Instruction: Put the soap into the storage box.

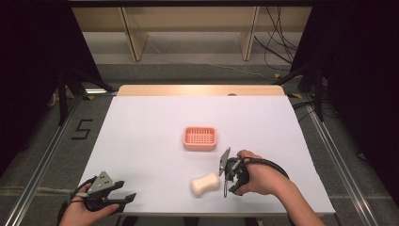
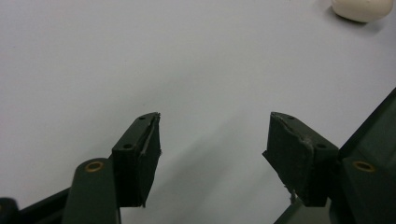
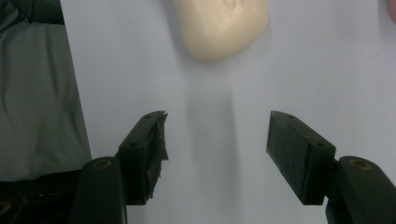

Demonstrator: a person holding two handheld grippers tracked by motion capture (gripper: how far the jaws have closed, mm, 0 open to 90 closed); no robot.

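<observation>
A cream bar of soap (image 1: 205, 184) lies on the white table (image 1: 141, 141) near its front edge. A pink slotted soap dish (image 1: 200, 138) stands behind it at mid-table, with nothing in it. My right gripper (image 1: 225, 181) sits just right of the soap and points at it. In the right gripper view its jaws (image 3: 217, 123) stand open, and the soap (image 3: 222, 25) lies a short way ahead, apart from the pads. My left gripper (image 1: 123, 190) rests at the front left corner, also open (image 2: 215, 126) over bare table, with the soap (image 2: 362, 9) far off at the top right.
The table's front edge runs just below both hands. In the right gripper view the grey floor (image 3: 37, 93) shows past that edge. Wooden shelf legs (image 1: 134, 37) and cables (image 1: 277, 42) stand beyond the far end, off the table.
</observation>
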